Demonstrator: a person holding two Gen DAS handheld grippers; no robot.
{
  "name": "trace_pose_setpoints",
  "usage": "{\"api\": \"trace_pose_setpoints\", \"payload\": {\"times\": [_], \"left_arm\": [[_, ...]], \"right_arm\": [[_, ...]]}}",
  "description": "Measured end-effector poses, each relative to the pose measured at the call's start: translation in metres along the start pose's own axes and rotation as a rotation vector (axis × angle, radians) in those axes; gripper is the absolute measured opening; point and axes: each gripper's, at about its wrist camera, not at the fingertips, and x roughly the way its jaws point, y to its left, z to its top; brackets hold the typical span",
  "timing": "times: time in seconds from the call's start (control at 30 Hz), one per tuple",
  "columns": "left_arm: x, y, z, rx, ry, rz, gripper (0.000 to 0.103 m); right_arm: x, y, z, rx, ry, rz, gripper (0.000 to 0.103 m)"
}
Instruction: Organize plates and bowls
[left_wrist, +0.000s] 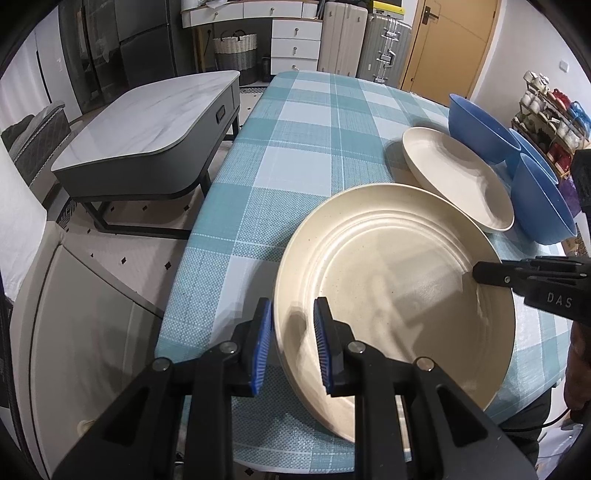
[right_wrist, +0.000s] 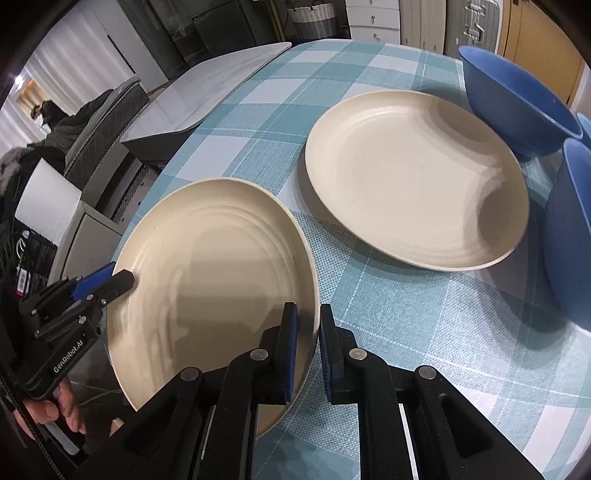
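Observation:
A cream ridged plate (left_wrist: 399, 295) is held up over the table edge. My left gripper (left_wrist: 291, 343) is shut on its left rim, one pad on each side. My right gripper (right_wrist: 308, 350) is shut on its opposite rim; the plate also shows in the right wrist view (right_wrist: 214, 280). The right gripper shows in the left wrist view (left_wrist: 491, 275), and the left gripper in the right wrist view (right_wrist: 110, 280). A second cream plate (right_wrist: 413, 177) lies flat on the tablecloth further in. Blue bowls (right_wrist: 517, 107) (right_wrist: 572, 236) stand beside it at the right.
The table (left_wrist: 295, 155) has a teal and white checked cloth. A low grey marble-topped table (left_wrist: 155, 125) stands to the left on the floor. Drawers, suitcases and a basket line the far wall. A shelf of cups (left_wrist: 546, 122) is at the far right.

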Motion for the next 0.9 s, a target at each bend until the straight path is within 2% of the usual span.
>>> {"api": "trace_pose_setpoints", "payload": {"times": [0.17,0.43,0.53,0.7,0.77,0.83,0.9], "left_arm": [[0.002,-0.001,0.0,-0.005,0.003,-0.002,0.02],[-0.002,0.002,0.001,-0.014,-0.003,-0.007,0.022],[-0.006,0.007,0.002,-0.031,-0.014,-0.013,0.023],[-0.027,0.016,0.007,-0.072,-0.075,-0.01,0.024],[-0.039,0.016,0.009,-0.087,-0.107,-0.017,0.03],[-0.05,0.013,0.011,-0.091,-0.141,-0.035,0.043],[-0.064,0.002,0.012,-0.081,-0.188,-0.062,0.045]], "right_arm": [[0.001,0.016,-0.005,-0.064,-0.035,-0.08,0.016],[0.0,0.008,-0.005,-0.028,-0.044,-0.046,0.016],[-0.005,0.002,-0.007,0.024,-0.07,-0.016,0.018],[-0.023,0.003,-0.015,0.016,-0.148,-0.042,0.023],[-0.035,0.003,-0.019,0.012,-0.194,-0.059,0.025],[-0.049,0.003,-0.024,0.017,-0.249,-0.084,0.029],[-0.067,-0.002,-0.031,0.044,-0.311,-0.086,0.03]]}}
